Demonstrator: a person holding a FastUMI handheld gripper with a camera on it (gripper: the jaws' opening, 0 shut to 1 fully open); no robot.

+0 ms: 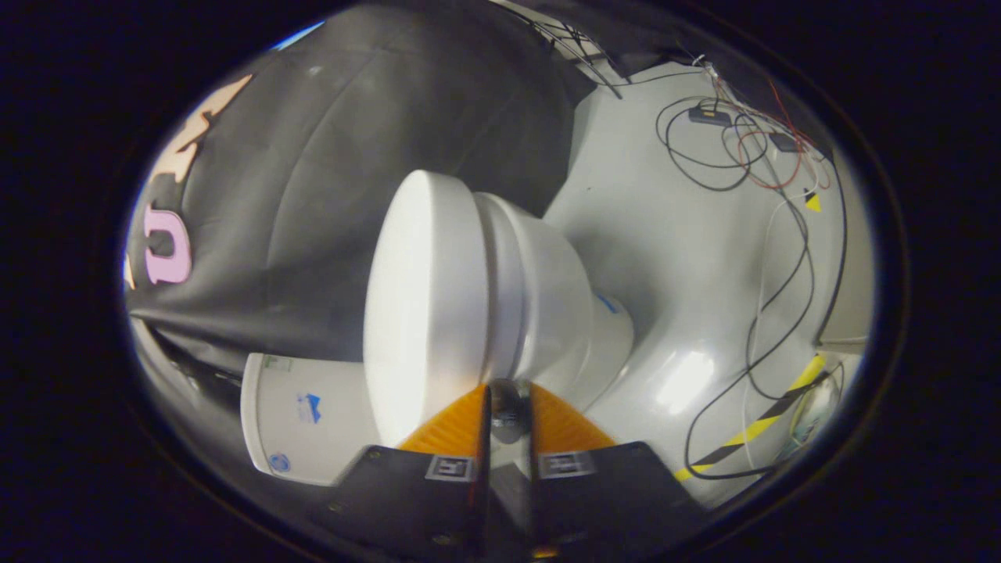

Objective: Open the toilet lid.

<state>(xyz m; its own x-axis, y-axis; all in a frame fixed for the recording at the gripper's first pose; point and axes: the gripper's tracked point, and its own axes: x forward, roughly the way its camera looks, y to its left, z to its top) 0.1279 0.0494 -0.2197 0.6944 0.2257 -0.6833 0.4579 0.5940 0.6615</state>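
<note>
Gripper with fingers nearly closed, a narrow gap between them, their tips at the rim of the smooth white plastic toilet lid, which rests on the white ceramic bowl; grey floor beyond.

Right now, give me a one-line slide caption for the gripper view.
Gripper fingers nearly closed at the seam between the closed toilet lid and bowl, cables trailing across the floor beyond.

A test booth: black cloth wall, loose cables and hazard tape around a toilet.
</note>
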